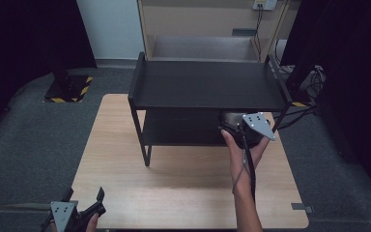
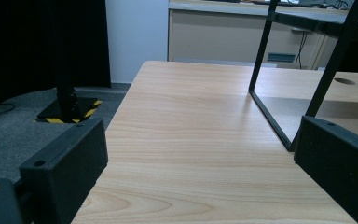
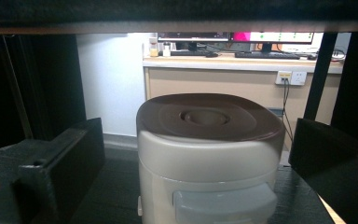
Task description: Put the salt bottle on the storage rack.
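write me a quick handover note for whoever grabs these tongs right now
Right tongs: open, reaching under the top board of the black shelf rack. The white container with a brown lid stands upright on the lower shelf between the jaws, with a gap on each side.
Left tongs: open, empty, at the near left corner of the wooden table.
Done: container is on the lower shelf, released.
Left: probably draw the right tongs back out without bumping the container.

My 2 black fingers (image 3: 60, 168) stand apart on either side of a white canister (image 3: 208, 186) with a brown lid (image 3: 208, 119), not touching it, on the rack's dark lower shelf (image 3: 114, 198).
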A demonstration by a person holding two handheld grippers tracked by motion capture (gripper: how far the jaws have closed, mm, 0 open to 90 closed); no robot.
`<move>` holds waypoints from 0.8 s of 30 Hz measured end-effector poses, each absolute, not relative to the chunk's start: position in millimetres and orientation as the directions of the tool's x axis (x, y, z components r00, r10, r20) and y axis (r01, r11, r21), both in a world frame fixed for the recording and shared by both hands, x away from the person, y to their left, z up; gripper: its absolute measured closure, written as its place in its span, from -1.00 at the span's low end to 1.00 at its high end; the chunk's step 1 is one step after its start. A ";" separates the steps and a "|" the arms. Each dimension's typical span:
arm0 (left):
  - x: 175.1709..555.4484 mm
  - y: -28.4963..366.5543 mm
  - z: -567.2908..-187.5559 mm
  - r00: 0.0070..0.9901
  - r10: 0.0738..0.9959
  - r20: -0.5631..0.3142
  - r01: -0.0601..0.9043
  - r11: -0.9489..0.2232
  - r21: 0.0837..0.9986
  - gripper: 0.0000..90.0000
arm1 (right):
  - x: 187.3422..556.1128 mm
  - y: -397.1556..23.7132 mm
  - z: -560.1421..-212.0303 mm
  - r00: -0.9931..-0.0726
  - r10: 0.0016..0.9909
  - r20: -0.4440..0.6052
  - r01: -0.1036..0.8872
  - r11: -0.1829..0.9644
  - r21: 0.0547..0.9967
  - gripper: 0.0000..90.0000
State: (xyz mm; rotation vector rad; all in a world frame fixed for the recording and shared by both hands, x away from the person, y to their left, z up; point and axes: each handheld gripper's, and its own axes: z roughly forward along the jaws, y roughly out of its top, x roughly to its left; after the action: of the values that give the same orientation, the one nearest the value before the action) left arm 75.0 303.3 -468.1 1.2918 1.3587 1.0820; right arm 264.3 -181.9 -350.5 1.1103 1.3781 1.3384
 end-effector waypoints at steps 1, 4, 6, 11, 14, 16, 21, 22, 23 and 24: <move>74.8 303.4 -468.1 -0.005 0.998 -0.056 0.170 0.056 0.984 -0.97 | 264.2 -182.4 -350.5 -0.206 0.979 -0.011 0.018 0.015 1.000 -0.94; 74.1 303.6 -468.2 -0.005 0.998 -0.055 0.169 0.055 0.984 -0.97 | 263.4 -182.4 -350.9 -0.206 0.979 -0.013 0.016 0.017 1.000 -0.94; 73.7 303.7 -468.2 -0.006 0.998 -0.056 0.168 0.056 0.984 -0.97 | 262.7 -182.4 -351.1 -0.204 0.979 -0.013 0.014 0.016 1.000 -0.95; 73.5 303.3 -467.7 -0.005 0.998 -0.056 0.165 0.056 0.985 -0.97 | 262.2 -182.9 -350.8 -0.207 0.978 -0.014 0.015 0.017 1.000 -0.96; 73.4 303.1 -467.4 -0.004 0.998 -0.055 0.163 0.055 0.985 -0.97 | 260.0 -182.7 -351.3 -0.207 0.978 -0.013 0.011 0.016 1.000 -0.97; 73.0 303.1 -467.2 -0.004 0.998 -0.056 0.163 0.056 0.985 -0.97 | 257.4 -182.8 -352.1 -0.209 0.978 -0.013 0.009 0.015 1.000 -0.97; 72.6 303.1 -467.1 -0.003 0.998 -0.055 0.163 0.055 0.985 -0.97 | 243.8 -183.8 -355.5 -0.213 0.977 -0.018 -0.003 0.017 1.000 -0.97; 72.6 303.0 -467.1 -0.002 0.999 -0.054 0.164 0.053 0.985 -0.97 | 239.4 -184.4 -357.1 -0.215 0.977 -0.016 -0.006 0.015 1.000 -0.97; 72.7 302.9 -467.0 -0.001 0.999 -0.052 0.166 0.051 0.985 -0.97 | 235.0 -185.5 -358.8 -0.219 0.976 -0.011 -0.008 0.009 1.000 -0.97; 72.8 303.0 -466.8 0.001 0.999 -0.052 0.167 0.051 0.985 -0.97 | 230.5 -187.3 -360.7 -0.226 0.974 -0.003 -0.008 0.001 1.000 -0.97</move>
State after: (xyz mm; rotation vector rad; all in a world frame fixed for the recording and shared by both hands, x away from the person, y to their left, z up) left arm 72.8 303.0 -466.8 1.2949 1.3512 1.0823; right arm 230.5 -187.3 -360.7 1.0847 1.3703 1.3773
